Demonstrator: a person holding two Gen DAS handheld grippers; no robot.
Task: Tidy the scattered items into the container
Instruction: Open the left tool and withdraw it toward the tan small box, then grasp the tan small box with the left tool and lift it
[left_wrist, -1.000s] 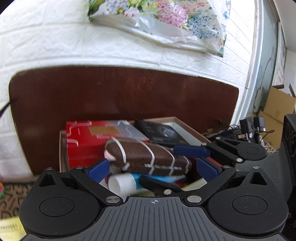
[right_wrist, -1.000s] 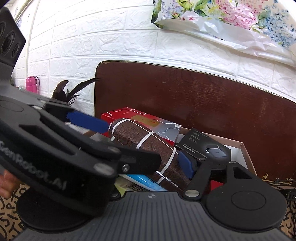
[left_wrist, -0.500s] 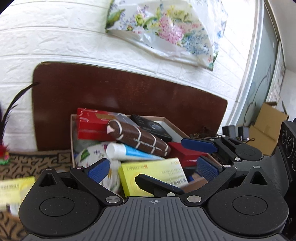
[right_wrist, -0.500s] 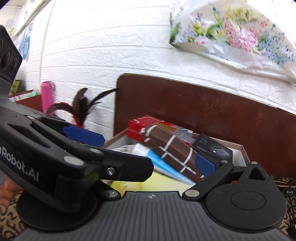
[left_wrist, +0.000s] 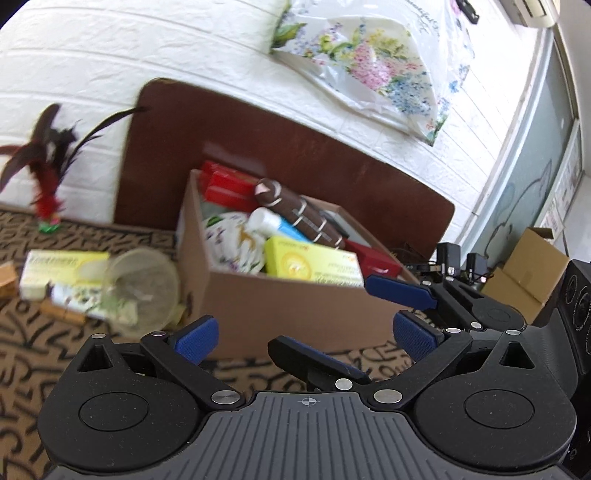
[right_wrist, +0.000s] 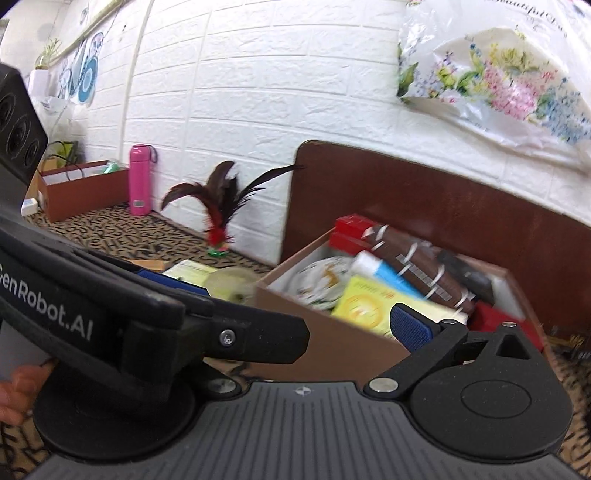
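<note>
Cardboard box (left_wrist: 295, 306) sits ahead of both grippers, on the patterned mat (left_wrist: 92, 365), its near wall facing us. It is heaped above the rim. Risk, in our judgement: anything added on top may slide off, since the brown banded roll (left_wrist: 299, 218) already lies tilted across the pile, and a push from an incoming item could tip it out.

Left gripper (left_wrist: 304, 338): jaws wide, nothing between the pads. Right gripper (left_wrist: 397, 315), seen ahead and to the right of the left one: also spread wide and empty. The two stand close together; we judge a clash possible if both reach for the same item.

Still outside, ahead-left of the left gripper and just beside the box's left wall: a pale yellow carton (left_wrist: 62, 273), rigid, flat-faced, and a clear plastic lid or bowl (left_wrist: 140, 291), thin and round, leaning against it. Second risk: the clear piece looks slick and flexible and may squirt from the pads.

Inside: yellow-green carton (left_wrist: 314, 266), red boxes (left_wrist: 229, 184), a white-and-blue tube (left_wrist: 273, 225), smooth and cylindrical.
</note>
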